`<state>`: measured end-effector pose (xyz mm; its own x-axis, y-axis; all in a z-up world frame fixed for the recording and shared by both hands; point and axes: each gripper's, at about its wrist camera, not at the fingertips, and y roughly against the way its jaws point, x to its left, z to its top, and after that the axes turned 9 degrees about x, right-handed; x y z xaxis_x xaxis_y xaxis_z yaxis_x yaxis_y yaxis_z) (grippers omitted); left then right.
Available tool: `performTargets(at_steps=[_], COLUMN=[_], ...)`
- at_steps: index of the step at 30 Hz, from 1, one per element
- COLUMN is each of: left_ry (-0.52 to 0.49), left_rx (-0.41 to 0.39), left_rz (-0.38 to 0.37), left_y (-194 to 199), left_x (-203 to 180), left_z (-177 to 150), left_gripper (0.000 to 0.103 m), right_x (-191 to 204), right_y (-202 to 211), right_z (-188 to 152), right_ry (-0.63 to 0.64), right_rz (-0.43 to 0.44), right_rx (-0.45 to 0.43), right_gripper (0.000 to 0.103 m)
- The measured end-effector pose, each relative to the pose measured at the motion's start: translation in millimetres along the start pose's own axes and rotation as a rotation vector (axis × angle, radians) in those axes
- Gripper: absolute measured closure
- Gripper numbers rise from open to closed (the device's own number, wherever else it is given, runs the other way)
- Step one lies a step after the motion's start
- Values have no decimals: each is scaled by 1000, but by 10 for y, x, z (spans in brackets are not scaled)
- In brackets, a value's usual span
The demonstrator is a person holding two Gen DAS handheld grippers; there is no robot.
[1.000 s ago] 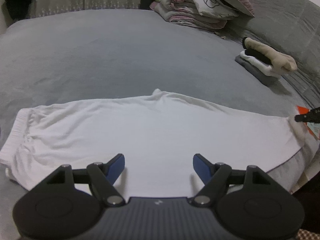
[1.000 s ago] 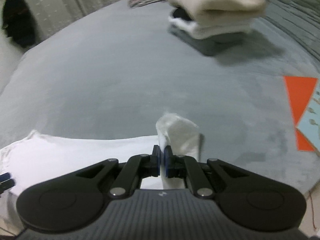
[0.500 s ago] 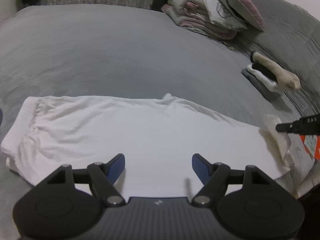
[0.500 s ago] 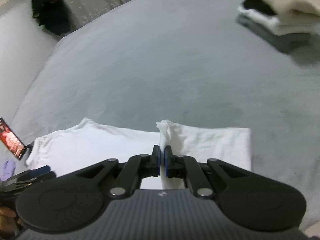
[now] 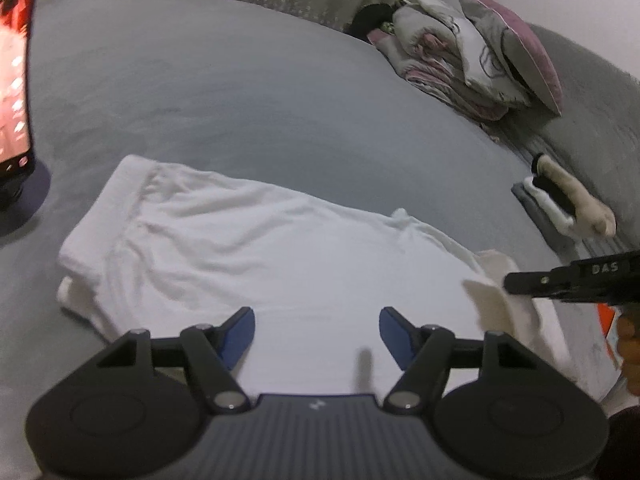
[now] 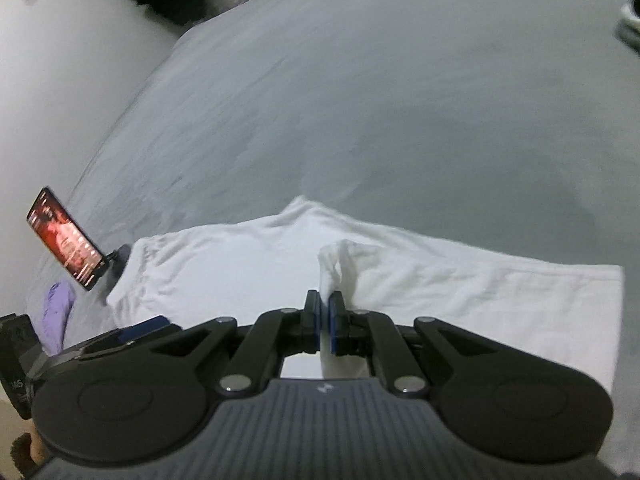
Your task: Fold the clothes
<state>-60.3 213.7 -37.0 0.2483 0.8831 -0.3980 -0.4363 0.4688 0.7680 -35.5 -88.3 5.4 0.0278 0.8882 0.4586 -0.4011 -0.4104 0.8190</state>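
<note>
White trousers (image 5: 248, 256) lie flat across the grey bed, waistband to the left. My left gripper (image 5: 317, 330) hovers over their near edge, its jaws closing with only flat cloth below them and nothing pinched. My right gripper (image 6: 324, 320) is shut on the trousers' leg end (image 6: 340, 264), which bunches up above its pads. That leg end is carried back over the trousers (image 6: 440, 292), so the right part lies doubled. In the left wrist view the right gripper (image 5: 508, 282) enters from the right with the lifted cloth (image 5: 492, 304) hanging from it.
A phone (image 6: 64, 238) with a lit screen stands on a stand at the trousers' left. A purple item (image 6: 58, 316) lies near it. Folded clothes (image 5: 560, 204) are stacked at the right, and bedding with a pillow (image 5: 472, 64) at the back. An orange sheet (image 5: 606, 320) lies at the bed's right edge.
My right gripper has carried the leg end leftward over the trousers, folding them shorter. The left gripper has shifted and its jaws have narrowed a little. The phone has come into view.
</note>
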Motion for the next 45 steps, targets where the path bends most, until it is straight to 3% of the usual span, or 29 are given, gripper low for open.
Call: performTargets(at_steps=[18, 30, 32, 37, 39, 42, 45], left_ry=[133, 203, 206, 216, 228, 234, 212], left_rx=[-53, -77, -80, -96, -97, -101, -114], left_rz=[-41, -95, -101, -87, -90, -117, -137], left_y=[272, 430, 453, 507, 513, 525, 550], left_x=[582, 909, 933, 983, 1010, 1024, 962], left_z=[-24, -128, -140, -147, -149, -151, -131], left_gripper=[37, 44, 44, 44, 45, 45, 45], right_x=[832, 1386, 1477, 1770, 1810, 1787, 1671], right_y=[-696, -1128, -1197, -1352, -1356, -1288, -1128], right_z=[212, 308, 317, 312, 328, 357, 399], right_ry=[54, 112, 118, 163, 174, 190, 218], right_rz=[91, 145, 167, 188, 190, 181, 149], right_rx=[85, 139, 149, 161, 165, 164, 176], right_gripper=[97, 97, 101, 101, 101, 89, 89])
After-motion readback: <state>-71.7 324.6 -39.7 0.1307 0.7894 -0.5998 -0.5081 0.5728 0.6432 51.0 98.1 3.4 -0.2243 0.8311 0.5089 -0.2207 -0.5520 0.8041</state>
